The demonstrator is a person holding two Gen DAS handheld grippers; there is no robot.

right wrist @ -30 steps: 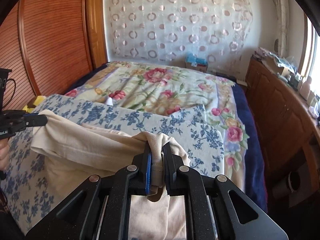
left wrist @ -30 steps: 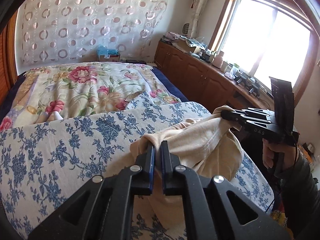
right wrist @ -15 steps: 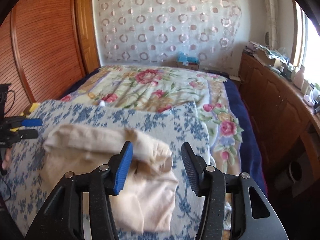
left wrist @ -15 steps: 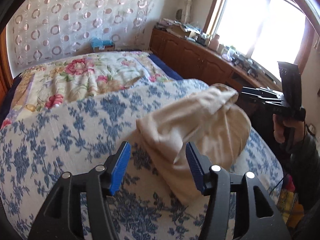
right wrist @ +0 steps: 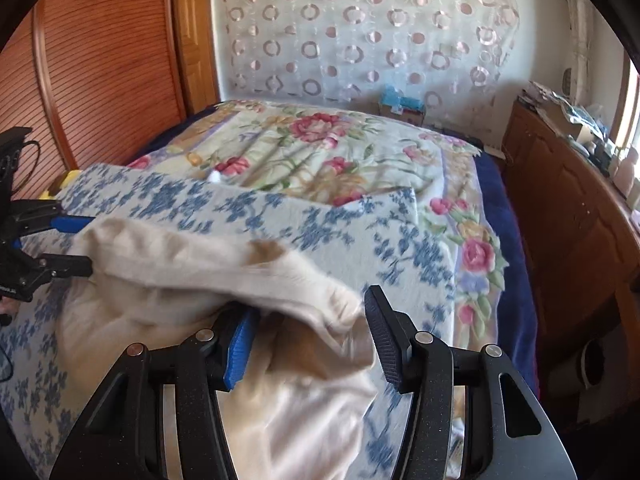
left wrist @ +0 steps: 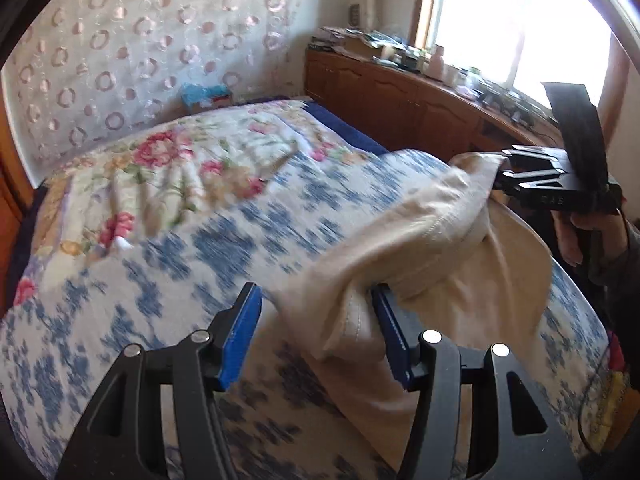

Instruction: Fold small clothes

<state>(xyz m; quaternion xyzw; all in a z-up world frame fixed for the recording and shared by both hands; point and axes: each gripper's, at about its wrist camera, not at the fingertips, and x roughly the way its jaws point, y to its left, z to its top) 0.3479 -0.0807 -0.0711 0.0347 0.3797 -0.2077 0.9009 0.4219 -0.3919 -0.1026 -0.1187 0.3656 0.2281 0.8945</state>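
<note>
Straddling the cream garment [left wrist: 420, 240] on the blue-flowered bedspread [left wrist: 180, 272] — both hand-held grippers, left [left wrist: 316, 332] and right [right wrist: 308, 340], spread wide.

One cream garment [left wrist: 432, 248] lies on the bed — a single piece, bunched. Two grippers: the left [left wrist: 316, 332] and the right [right wrist: 308, 332], each with two fingers, so four fingers in all. Two covers are on the bed — one blue-flowered sheet [left wrist: 168, 280] and one pink-flowered quilt [right wrist: 320, 152]. One dotted curtain [right wrist: 360, 28] hangs behind, one blue box [right wrist: 402, 104] sits at its foot, one wooden cabinet [left wrist: 400, 104] runs under one window [left wrist: 500, 20].
</note>
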